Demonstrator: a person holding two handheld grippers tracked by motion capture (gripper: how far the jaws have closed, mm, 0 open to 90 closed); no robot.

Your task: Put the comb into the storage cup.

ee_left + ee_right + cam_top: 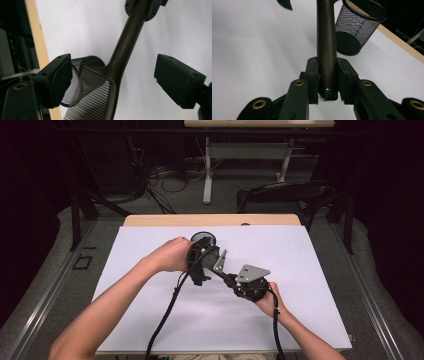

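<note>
Toward the left of the white table (150, 320), seen from the high view, our left hand (172, 255) holds the left gripper (202, 262) just in front of a black mesh cup (203, 239), which stands upright near the table's far wooden edge. Along that gripper's own view, its jaws stand wide apart and grip nothing: the left jaw lies close against the mesh cup (82, 75), though we cannot tell whether they touch, and the right jaw hangs well clear over bare white surface. Between the two jaws runs a dark brown comb (120, 57), its toothed end low in that view just beside the cup and its handle rising toward the top edge, where the other gripper's jaws clasp it.

Moving rightward in the high view, the comb (222, 274) bridges the short gap between the two grippers, held above the table. At its near end sits the right gripper (235, 282), topped by its grey three-cornered plate and carried by our right hand (270, 302). From the right gripper view, its jaws are closed snugly on the end of the comb's handle (326, 50), one jaw pressing each side. Farther along and to the right stands the mesh cup (358, 27), its open rim tilted in that view, near the wooden edge. A cable trails from each gripper back toward the near edge.
</note>
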